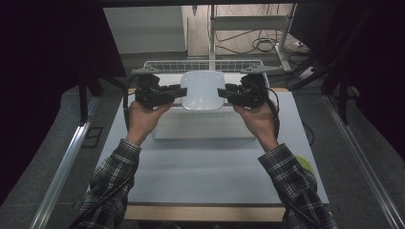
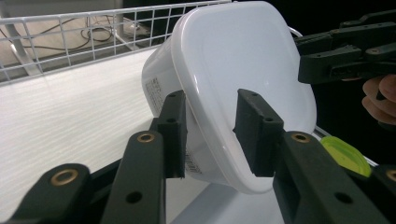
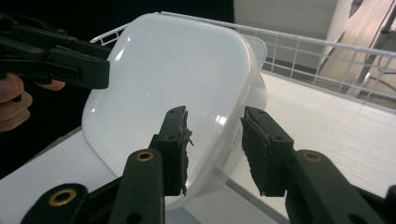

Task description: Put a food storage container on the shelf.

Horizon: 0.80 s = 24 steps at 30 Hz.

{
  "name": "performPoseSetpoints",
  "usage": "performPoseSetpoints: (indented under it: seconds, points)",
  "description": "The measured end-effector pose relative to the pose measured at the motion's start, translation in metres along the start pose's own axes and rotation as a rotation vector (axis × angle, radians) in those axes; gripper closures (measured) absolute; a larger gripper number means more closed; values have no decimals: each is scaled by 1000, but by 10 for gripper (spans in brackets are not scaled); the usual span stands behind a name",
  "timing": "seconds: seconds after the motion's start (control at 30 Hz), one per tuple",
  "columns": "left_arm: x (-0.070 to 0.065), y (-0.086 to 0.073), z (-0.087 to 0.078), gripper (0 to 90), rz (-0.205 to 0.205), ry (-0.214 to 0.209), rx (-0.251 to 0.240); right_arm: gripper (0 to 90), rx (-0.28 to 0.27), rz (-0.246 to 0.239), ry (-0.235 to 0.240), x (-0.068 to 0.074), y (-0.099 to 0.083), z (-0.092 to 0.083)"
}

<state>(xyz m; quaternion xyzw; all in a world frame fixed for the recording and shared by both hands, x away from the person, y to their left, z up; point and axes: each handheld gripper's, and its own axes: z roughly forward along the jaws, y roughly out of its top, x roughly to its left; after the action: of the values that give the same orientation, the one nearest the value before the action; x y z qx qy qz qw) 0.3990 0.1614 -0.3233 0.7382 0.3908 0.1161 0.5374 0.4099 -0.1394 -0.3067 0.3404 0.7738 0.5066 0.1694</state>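
Note:
A white plastic container (image 1: 203, 89) with a smooth lid (image 2: 243, 70) is tilted at the front of a white wire basket (image 1: 203, 64), its lid facing up and toward me. My left gripper (image 1: 180, 90) is at its left edge and my right gripper (image 1: 223, 91) at its right edge. In the left gripper view the left gripper (image 2: 210, 133) straddles the container's rim, one pad behind the body and one over the lid, with a gap showing. My right gripper (image 3: 212, 149) straddles the opposite rim (image 3: 233, 135) the same way, its pads apart from it.
A flat white board (image 1: 203, 125) lies on the pale table (image 1: 210, 171) just before the basket. A yellow-green round thing (image 1: 303, 162) sits near the table's right edge. Cables and a metal rack stand on the floor beyond. Dark drapes flank both sides.

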Motion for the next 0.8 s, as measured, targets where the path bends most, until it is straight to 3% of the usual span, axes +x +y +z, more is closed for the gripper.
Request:
performPoseSetpoints:
  seconds: [0.07, 0.17, 0.57, 0.7, 0.8]
  points:
    - [2, 1, 1, 628, -15, -4, -7, 612, -2, -9, -11, 1, 2, 1]
    - [1, 1, 4, 620, 33, 53, -24, 622, 5, -17, -26, 1, 4, 5]
    - [-4, 11, 11, 660, 76, 141, -22, 650, -20, -22, -73, -3, 11, 17]
    - [-5, 7, -2, 724, 77, 109, -78, 684, -62, -38, -60, -1, 11, 7]
    - [-10, 0, -17, 758, 81, 48, -97, 767, -77, -51, -41, 5, 8, -9]
